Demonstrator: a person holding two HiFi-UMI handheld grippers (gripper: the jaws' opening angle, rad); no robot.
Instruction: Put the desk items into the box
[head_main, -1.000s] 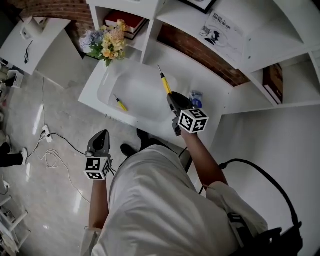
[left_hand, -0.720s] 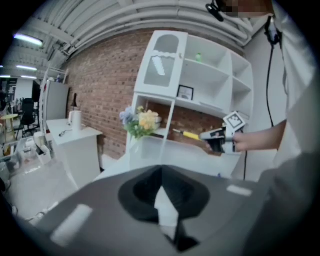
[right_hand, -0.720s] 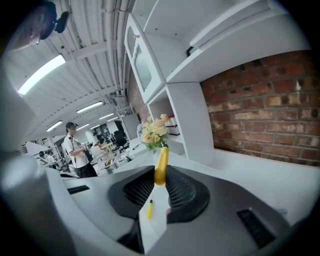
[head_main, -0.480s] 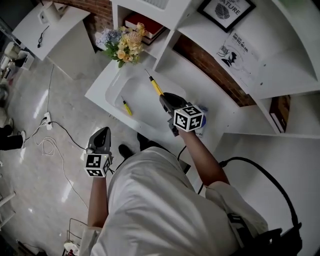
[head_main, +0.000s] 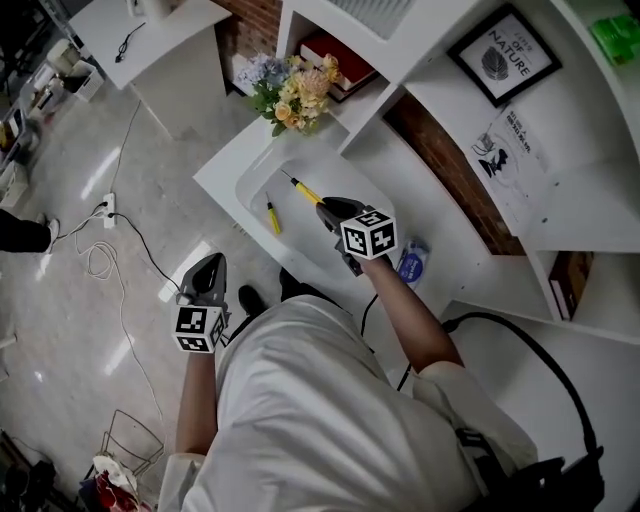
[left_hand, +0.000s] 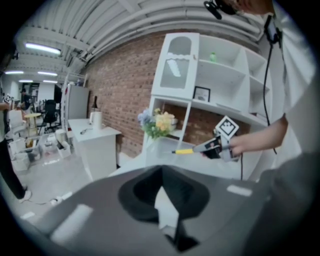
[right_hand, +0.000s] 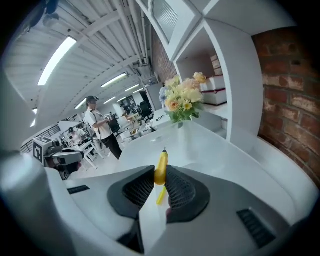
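While the head view looks down on a white surface (head_main: 420, 190), a clear box (head_main: 300, 238) sits on its left end, with flowers (head_main: 295, 88) just beyond the far side. The right gripper (head_main: 328, 208) hangs over the box's right part, its jaws clamped on a yellow screwdriver (head_main: 308, 192) whose shaft points far-left across the box; whether it touches the box floor cannot be told. A small screwdriver (head_main: 272, 215) lies inside the box, to the left of the held one and apart from it. A blue item (head_main: 412, 265) rests on the surface just right of the hand that carries the right gripper. The left gripper (head_main: 205, 268) is held off the surface's near edge, over the floor and well apart from the box. From the left gripper view, its jaws are together with nothing between them, and past them the right gripper shows with the yellow handle sticking out to the left, flowers behind. From the right gripper view, the two ribbed pads (right_hand: 182, 192) press on the yellow handle from both sides, the tip pointing away toward the flowers on the far end of the surface.
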